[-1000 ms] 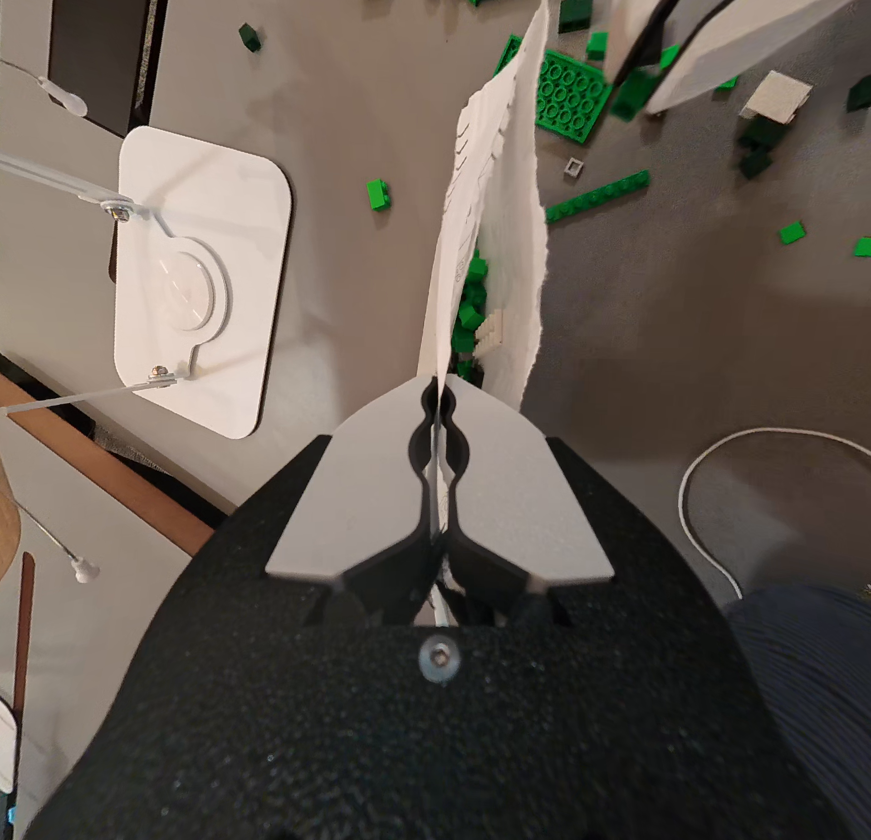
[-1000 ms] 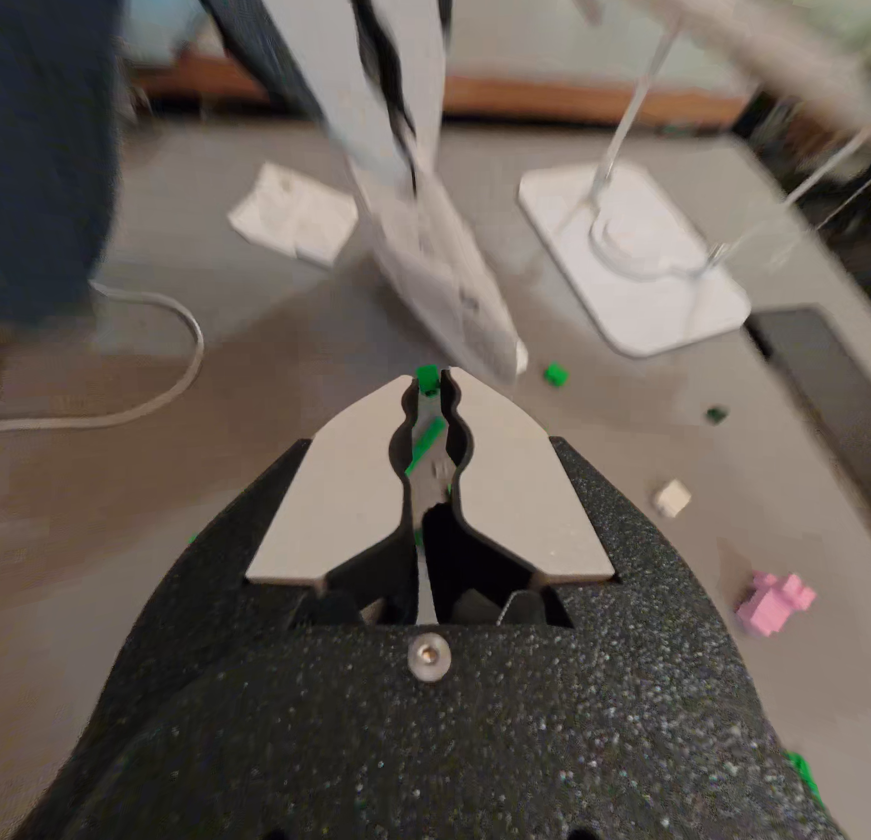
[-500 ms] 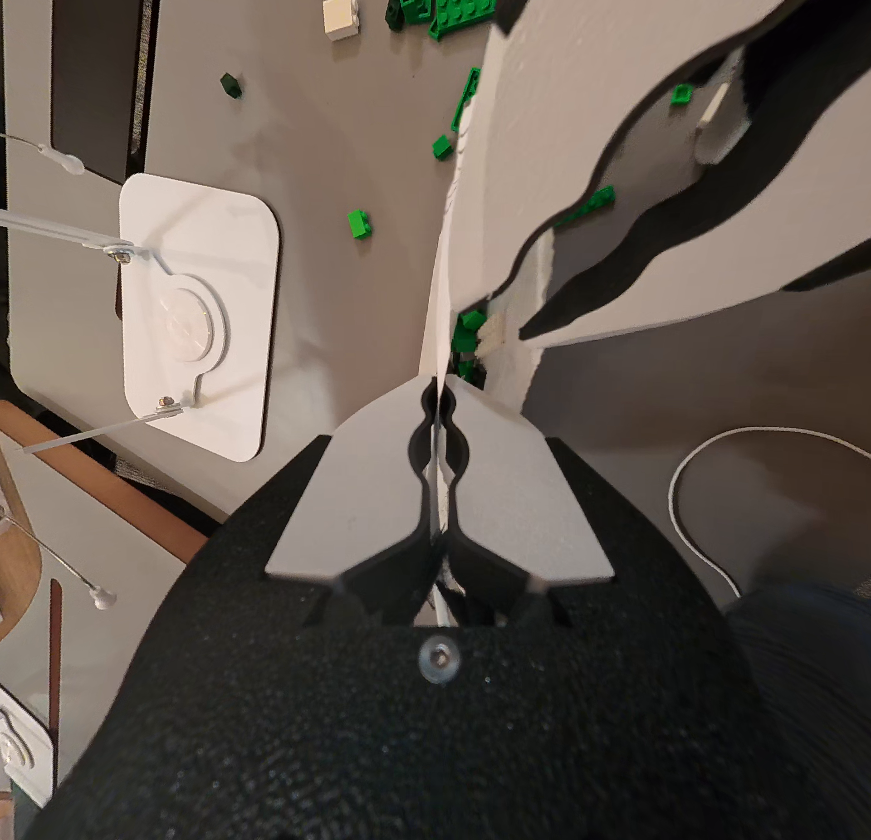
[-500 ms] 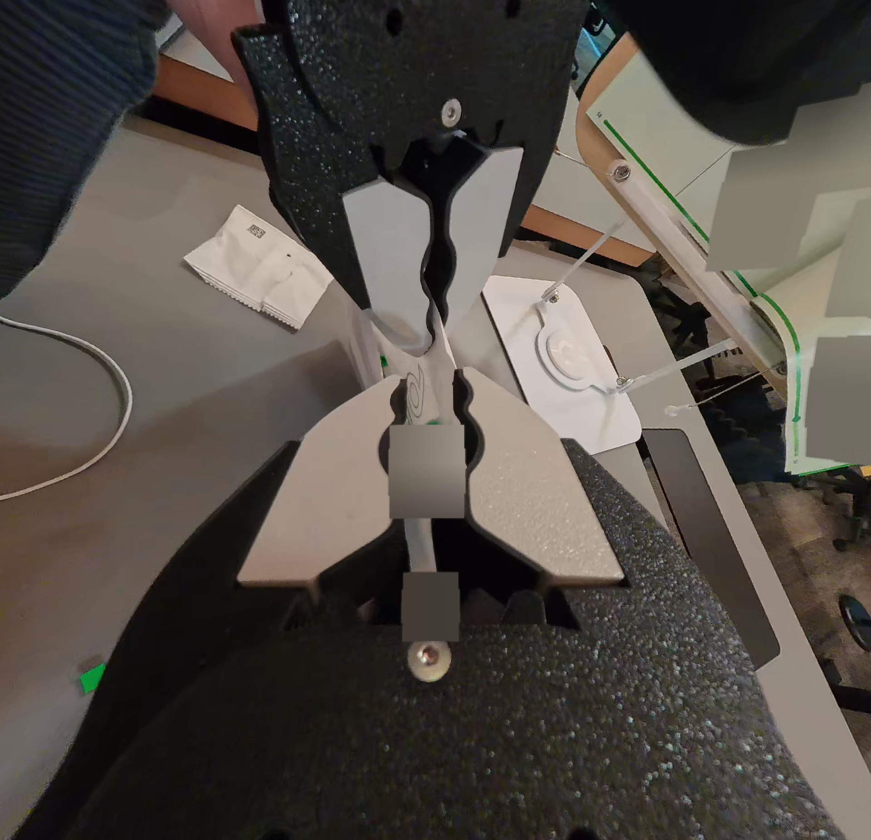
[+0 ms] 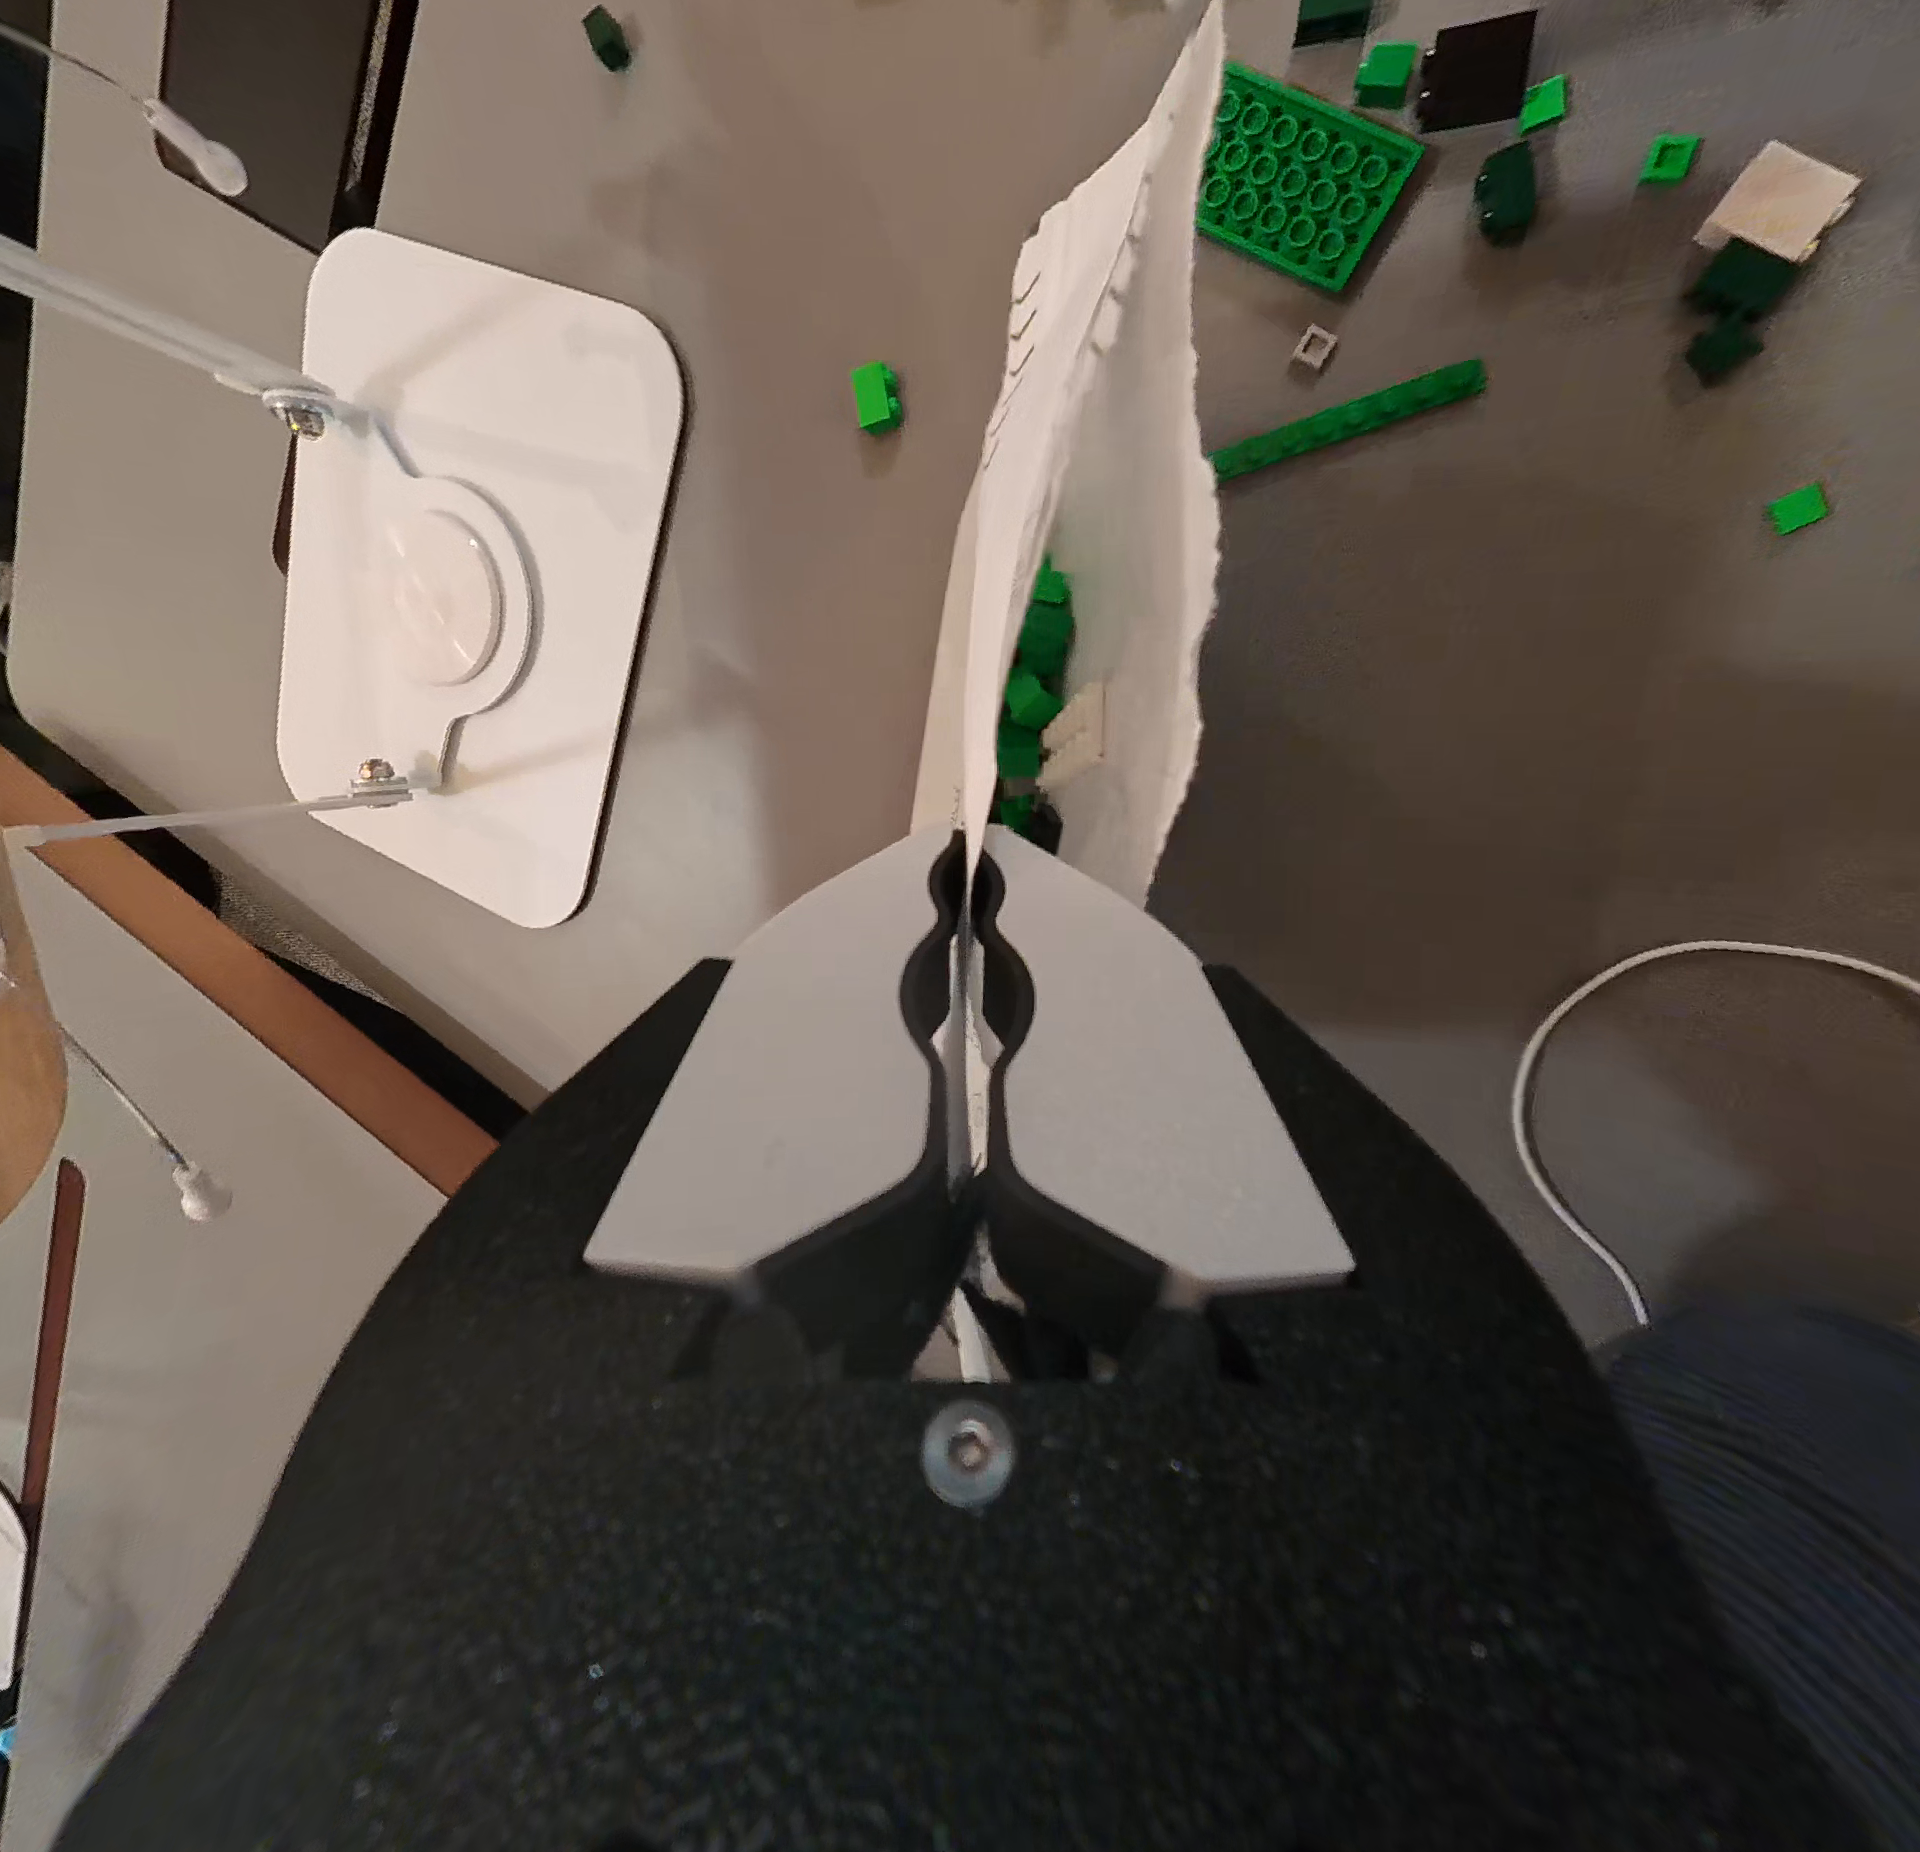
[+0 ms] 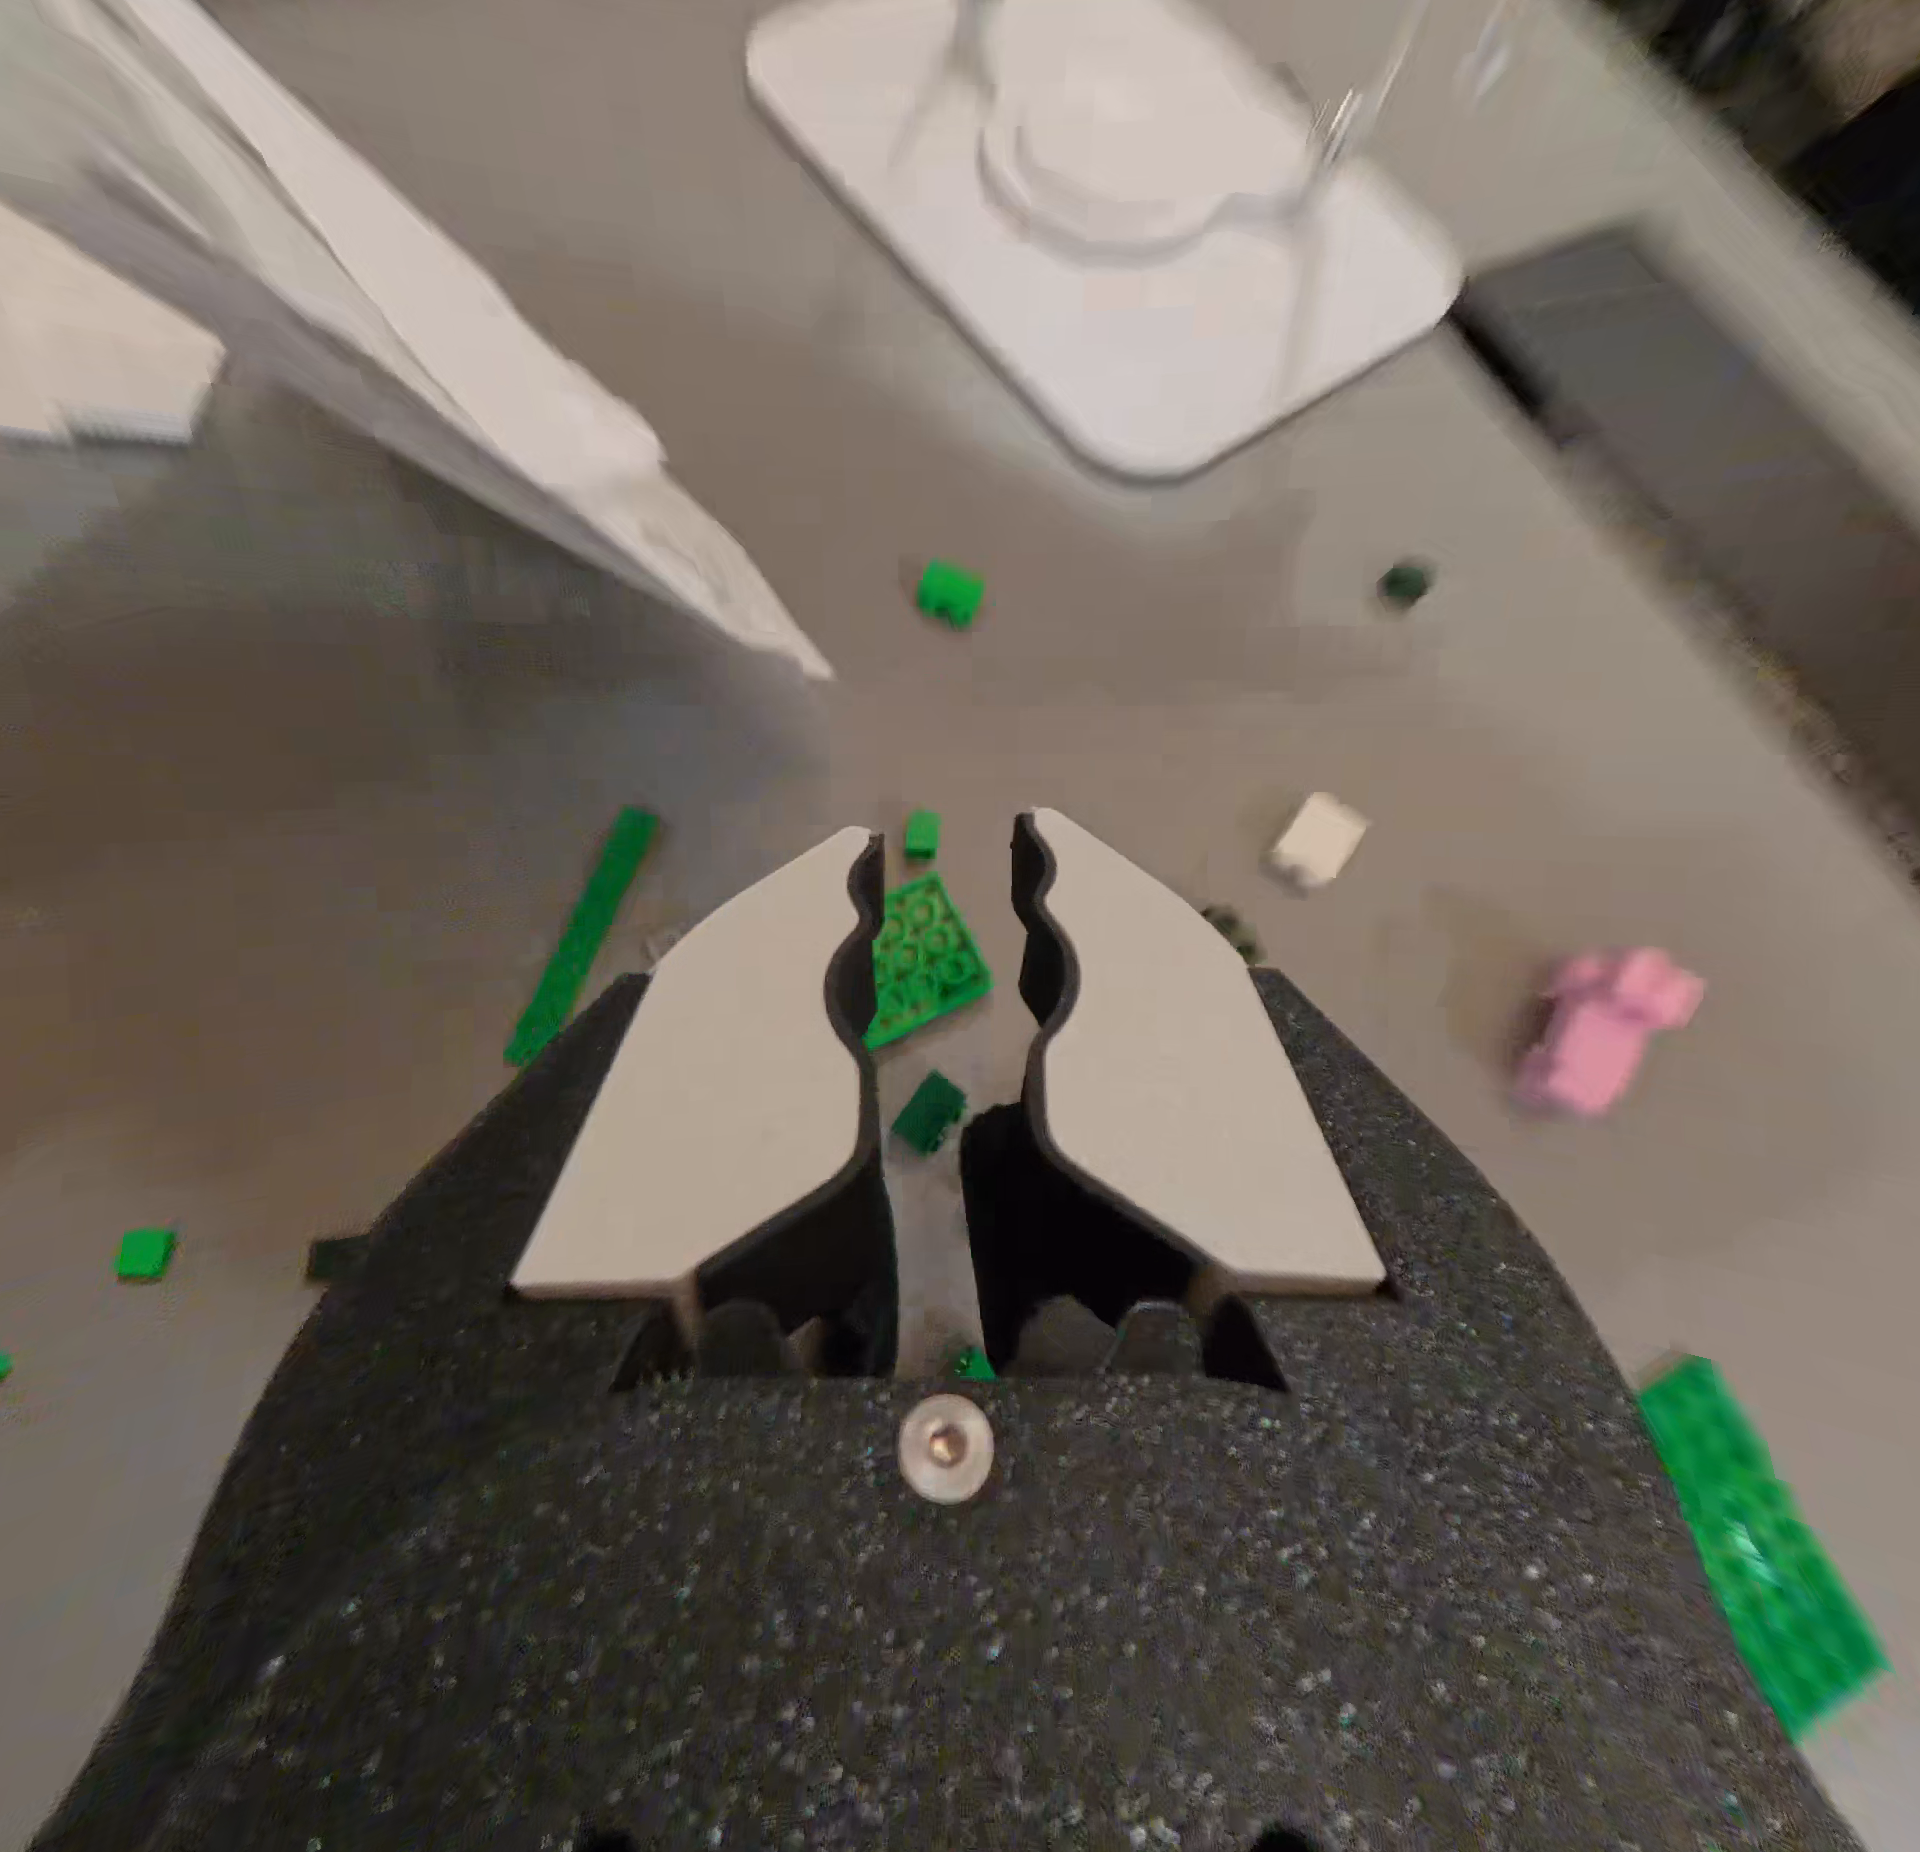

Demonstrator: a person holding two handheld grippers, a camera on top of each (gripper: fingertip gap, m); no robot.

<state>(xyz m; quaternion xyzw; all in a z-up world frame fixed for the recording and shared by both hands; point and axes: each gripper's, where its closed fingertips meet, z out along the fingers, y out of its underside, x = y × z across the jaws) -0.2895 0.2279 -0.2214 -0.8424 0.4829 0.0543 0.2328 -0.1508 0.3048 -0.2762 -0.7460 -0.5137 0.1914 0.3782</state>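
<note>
**Left gripper clamped on torn paper bag, right gripper spread over loose bricks**

While the left gripper [image 5: 968,857] points down at the grey table [image 5: 1455,763], its two fingers are pressed together on the edge of a white paper bag [image 5: 1101,514], which hangs from them above the tabletop. The bag's side is torn open with a ragged edge, and inside sits a heap of green bricks [image 5: 1034,680] with a cream piece among them. Beyond the bag lies a bright green studded plate [image 5: 1304,192], and just beside it a long thin green strip [image 5: 1351,418]. A single small green brick [image 5: 875,400] sits to the left of the bag, between it and a white stand base [image 5: 468,576] with clear rods bolted on. A white cable [image 5: 1548,1054] loops at the right, near a dark ribbed sleeve [image 5: 1766,1490].

Over in the right wrist view, blurred by motion, the right gripper [image 6: 945,836] is spread apart with nothing between its fingers. It hovers over the table [image 6: 312,763], and through the gap shows a small green studded plate [image 6: 930,955] with a darker green brick [image 6: 930,1111] closer in. The paper bag [image 6: 416,327] slants in from the upper left, well apart from these fingers. A pink brick figure [image 6: 1600,1033] lies to the right, a cream brick [image 6: 1317,838] nearer, a long green strip [image 6: 587,929] to the left.
</note>
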